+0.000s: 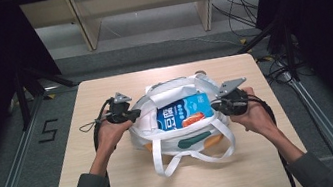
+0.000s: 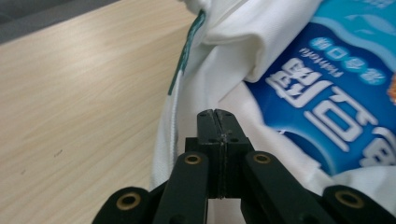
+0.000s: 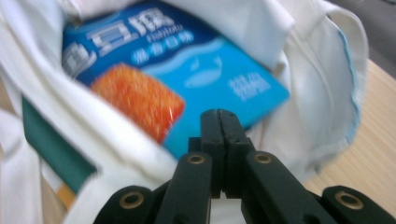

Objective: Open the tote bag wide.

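The blue food packet (image 1: 182, 112) already lies inside the white tote bag (image 1: 197, 141) at mid-tabletop. Left gripper (image 1: 133, 114) and right gripper (image 1: 218, 105) flank the bag's mouth, jaws together, gripping nothing. Closing or lifting the bag appears outstanding.

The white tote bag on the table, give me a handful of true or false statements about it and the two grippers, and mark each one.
1. A blue packet lies inside the white tote bag. True.
2. The left gripper has its jaws wide open. False: in the left gripper view the jaws are pressed together, shut.
3. The right gripper holds the blue packet. False: its jaws are shut with nothing between them, and the packet lies beyond the tips.
4. The grippers sit at opposite sides of the bag. True: in the high view the left one is at the bag's left edge, the right one at its right edge.
5. The bag stands on the floor. False: it lies on the wooden table.
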Demonstrator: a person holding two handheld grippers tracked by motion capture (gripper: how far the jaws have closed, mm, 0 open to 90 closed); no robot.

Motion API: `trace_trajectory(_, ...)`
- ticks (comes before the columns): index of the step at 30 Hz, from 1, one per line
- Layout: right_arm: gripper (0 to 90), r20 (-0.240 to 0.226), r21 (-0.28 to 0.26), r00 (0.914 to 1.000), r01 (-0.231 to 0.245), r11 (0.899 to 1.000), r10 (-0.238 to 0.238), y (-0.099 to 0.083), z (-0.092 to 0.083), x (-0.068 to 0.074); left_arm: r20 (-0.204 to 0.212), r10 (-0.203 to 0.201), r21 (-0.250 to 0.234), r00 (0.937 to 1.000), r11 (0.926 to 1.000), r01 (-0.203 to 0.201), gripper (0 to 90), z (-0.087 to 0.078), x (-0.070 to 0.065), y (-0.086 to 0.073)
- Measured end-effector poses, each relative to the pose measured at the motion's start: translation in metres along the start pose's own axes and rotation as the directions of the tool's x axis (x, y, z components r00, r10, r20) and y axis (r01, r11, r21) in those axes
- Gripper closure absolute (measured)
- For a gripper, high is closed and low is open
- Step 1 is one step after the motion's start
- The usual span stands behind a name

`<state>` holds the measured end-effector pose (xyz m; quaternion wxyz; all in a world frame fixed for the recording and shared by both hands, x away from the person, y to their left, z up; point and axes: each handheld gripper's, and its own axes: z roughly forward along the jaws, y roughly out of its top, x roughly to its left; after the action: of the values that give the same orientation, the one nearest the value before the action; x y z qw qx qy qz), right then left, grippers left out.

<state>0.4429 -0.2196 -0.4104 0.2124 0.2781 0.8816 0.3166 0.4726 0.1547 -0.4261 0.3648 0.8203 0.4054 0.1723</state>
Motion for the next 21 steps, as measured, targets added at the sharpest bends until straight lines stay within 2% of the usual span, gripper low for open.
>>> trace_trajectory(1, 90.0, 0.0, 0.0, 1.0, 0.0, 1.0, 0.0, 0.0, 0.0, 0.0, -0.009, -0.008, 0.01, 0.9999, 0.9999, 0.008, 89.2, 0.005, 0.002, -0.003)
trace_trajectory(2, 90.0, -0.023, 0.065, 0.9989, -0.041, 0.997, 0.042, -0.018, 0.014, -0.002, -0.015, -0.029, 0.025, 0.9995, 0.9992, 0.03, 89.3, 0.017, 0.006, -0.008)
trace_trajectory(4, 90.0, -0.036, 0.095, 0.9972, -0.062, 0.994, 0.066, -0.028, 0.025, -0.002, -0.003, -0.042, 0.032, 0.9991, 0.9986, 0.042, 89.3, 0.019, 0.007, -0.008)
trace_trajectory(5, 90.0, -0.035, 0.063, 0.9951, -0.09, 0.994, 0.092, -0.03, 0.028, -0.002, -0.009, -0.036, 0.03, 0.9993, 0.9989, 0.036, 89.3, 0.017, 0.006, -0.007)
trace_trajectory(7, 90.0, -0.041, 0.044, 0.9968, -0.068, 0.997, 0.069, -0.026, 0.021, -0.007, -0.009, -0.027, 0.021, 0.9996, 0.9994, 0.027, 88.9, 0.011, 0.004, -0.005)
trace_trajectory(9, 90.0, -0.04, 0.007, 0.9961, -0.078, 0.997, 0.079, -0.019, 0.012, -0.008, -0.006, -0.015, 0.016, 0.9999, 0.9998, 0.015, 87.4, 0.007, 0.003, -0.003)
trace_trajectory(12, 90.0, -0.064, -0.033, 0.9953, -0.074, 0.997, 0.072, -0.01, 0.003, -0.01, 0.016, -0.004, -0.031, 0.9999, 0.9995, 0.004, 86.8, -0.005, -0.006, -0.001)
trace_trajectory(13, 90.0, -0.062, -0.034, 0.9943, -0.089, 0.995, 0.087, -0.009, 0.002, -0.009, 0.026, -0.013, -0.05, 0.9996, 0.9986, 0.015, 86.6, -0.006, -0.009, -0.001)
trace_trajectory(14, 90.0, -0.051, -0.046, 0.996, -0.076, 0.996, 0.074, -0.007, 0.001, -0.008, 0.034, -0.024, -0.064, 0.9991, 0.9976, 0.026, 86.4, -0.007, -0.012, -0.001)
trace_trajectory(15, 90.0, -0.067, -0.045, 0.9957, -0.068, 0.997, 0.065, -0.006, 0.001, -0.008, 0.041, -0.018, -0.067, 0.999, 0.9975, 0.021, 86.3, -0.01, -0.014, -0.001)
trace_trajectory(18, 90.0, -0.065, -0.037, 0.9956, -0.07, 0.997, 0.068, -0.005, -0.002, -0.005, 0.057, 0.0, -0.066, 0.9984, 0.9978, 0.003, 85.4, -0.016, -0.017, -0.002)
trace_trajectory(19, 90.0, -0.063, -0.048, 0.9958, -0.07, 0.996, 0.067, -0.005, -0.002, -0.004, 0.062, 0.001, -0.077, 0.9981, 0.997, 0.004, 85.4, -0.018, -0.019, -0.002)
trace_trajectory(20, 90.0, -0.065, -0.055, 0.9951, -0.078, 0.995, 0.074, -0.005, -0.005, -0.003, 0.079, 0.027, -0.111, 0.9965, 0.9936, -0.018, 85.2, -0.021, -0.022, -0.003)
trace_trajectory(21, 90.0, -0.072, -0.058, 0.9945, -0.081, 0.995, 0.076, -0.005, -0.006, -0.003, 0.078, 0.014, -0.112, 0.9968, 0.9937, -0.005, 85.0, -0.025, -0.024, -0.004)
